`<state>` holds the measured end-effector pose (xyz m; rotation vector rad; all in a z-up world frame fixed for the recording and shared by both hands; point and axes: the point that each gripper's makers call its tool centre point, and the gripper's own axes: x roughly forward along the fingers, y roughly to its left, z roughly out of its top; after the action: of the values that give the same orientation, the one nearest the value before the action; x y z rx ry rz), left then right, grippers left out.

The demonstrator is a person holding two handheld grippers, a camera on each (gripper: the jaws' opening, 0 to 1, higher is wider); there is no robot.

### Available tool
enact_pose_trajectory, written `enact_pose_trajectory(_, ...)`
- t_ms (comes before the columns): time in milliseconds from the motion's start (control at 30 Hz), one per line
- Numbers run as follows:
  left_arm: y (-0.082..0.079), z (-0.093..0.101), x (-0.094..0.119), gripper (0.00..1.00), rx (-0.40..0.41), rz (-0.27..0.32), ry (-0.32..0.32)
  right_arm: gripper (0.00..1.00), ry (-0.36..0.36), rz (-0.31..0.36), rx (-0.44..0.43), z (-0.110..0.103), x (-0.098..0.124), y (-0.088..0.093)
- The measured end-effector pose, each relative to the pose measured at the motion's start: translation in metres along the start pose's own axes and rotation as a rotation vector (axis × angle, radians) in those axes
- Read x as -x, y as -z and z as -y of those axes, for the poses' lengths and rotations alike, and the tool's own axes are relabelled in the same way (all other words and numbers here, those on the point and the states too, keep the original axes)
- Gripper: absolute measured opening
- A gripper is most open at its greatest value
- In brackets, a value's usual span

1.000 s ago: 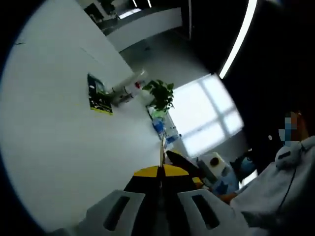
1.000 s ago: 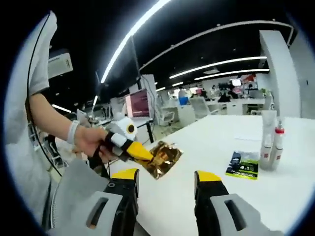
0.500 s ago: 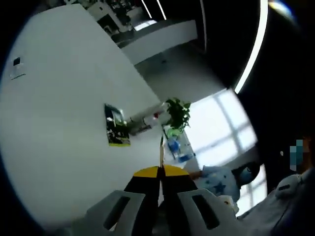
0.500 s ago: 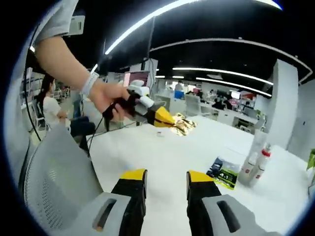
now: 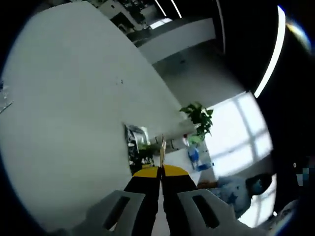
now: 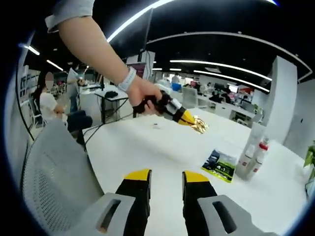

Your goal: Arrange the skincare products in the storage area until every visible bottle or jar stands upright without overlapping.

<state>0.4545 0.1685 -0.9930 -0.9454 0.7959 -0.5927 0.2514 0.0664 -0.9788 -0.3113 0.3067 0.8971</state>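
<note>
My left gripper point(image 5: 160, 171) is shut on a thin gold sachet point(image 5: 161, 150), seen edge-on between its yellow tips. In the right gripper view a person's hand holds that left gripper point(image 6: 189, 119) above the white table point(image 6: 147, 147), the crinkled gold sachet point(image 6: 199, 126) sticking out of its jaws. A green and black sachet point(image 6: 219, 164) lies flat on the table, with a white tube point(image 6: 251, 145) and a red-capped bottle point(image 6: 260, 153) standing upright beside it. The same green sachet point(image 5: 134, 147) lies just past the left jaws. My right gripper point(image 6: 166, 176) is open and holds nothing.
A grey mesh chair back point(image 6: 54, 187) stands low on the left of the right gripper view. A potted plant point(image 5: 199, 115) sits past the table's far edge near a bright window. Desks and seated people fill the office beyond.
The left gripper carried the gold sachet further out over the table, toward the green sachet and bottles. My right gripper's jaws have narrowed a little while staying apart.
</note>
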Motion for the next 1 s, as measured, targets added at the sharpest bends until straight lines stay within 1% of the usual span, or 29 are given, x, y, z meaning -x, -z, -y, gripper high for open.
enact_pose_trajectory(67,-0.001,-0.002,-0.007,0.00,-0.001,0.008,-0.011,0.18,0.003,-0.009,-0.001,0.001,0.000,0.002)
enact_pose_trajectory(133,-0.002,-0.006,-0.016,0.00,-0.012,-0.010,-0.017,0.16,-0.005,-0.008,-0.009,-0.001,0.000,0.002)
enact_pose_trajectory(167,-0.003,-0.012,-0.020,0.00,-0.020,-0.023,-0.033,0.16,-0.010,-0.009,-0.008,-0.002,0.000,0.002)
enact_pose_trajectory(267,-0.004,-0.018,-0.029,0.00,-0.017,-0.038,-0.045,0.17,-0.029,-0.022,-0.004,-0.005,-0.003,0.004)
enact_pose_trajectory(333,-0.011,-0.024,-0.033,0.00,-0.013,-0.042,-0.054,0.18,-0.025,-0.026,0.006,-0.005,-0.003,0.005)
enact_pose_trajectory(367,-0.016,-0.028,-0.035,0.00,-0.021,-0.041,-0.061,0.19,-0.023,-0.027,0.006,-0.005,-0.003,0.005)
enact_pose_trajectory(400,-0.018,-0.030,-0.036,0.00,-0.027,-0.042,-0.064,0.19,-0.022,-0.026,0.005,-0.005,-0.003,0.005)
enact_pose_trajectory(467,-0.022,-0.037,-0.040,0.00,-0.005,-0.053,-0.082,0.20,-0.022,-0.030,-0.001,-0.004,-0.004,0.006)
enact_pose_trajectory(533,-0.031,-0.046,-0.044,0.00,-0.005,-0.049,-0.107,0.22,-0.021,-0.038,-0.006,-0.003,-0.004,0.008)
enact_pose_trajectory(567,-0.034,-0.049,-0.046,0.00,0.003,-0.049,-0.109,0.22,-0.019,-0.037,-0.008,-0.003,-0.004,0.008)
enact_pose_trajectory(600,-0.033,-0.050,-0.050,0.00,0.015,-0.054,-0.118,0.21,-0.018,-0.036,-0.011,-0.003,-0.003,0.007)
enact_pose_trajectory(667,-0.035,-0.053,-0.054,0.00,0.008,-0.048,-0.134,0.22,-0.019,-0.026,-0.019,-0.003,-0.003,0.006)
enact_pose_trajectory(833,-0.039,-0.069,-0.068,0.00,0.035,-0.052,-0.166,0.22,-0.033,-0.031,-0.024,-0.005,-0.004,0.007)
enact_pose_trajectory(1000,-0.034,-0.081,-0.080,0.00,0.064,-0.083,-0.185,0.22,-0.040,-0.031,-0.027,-0.007,-0.004,0.006)
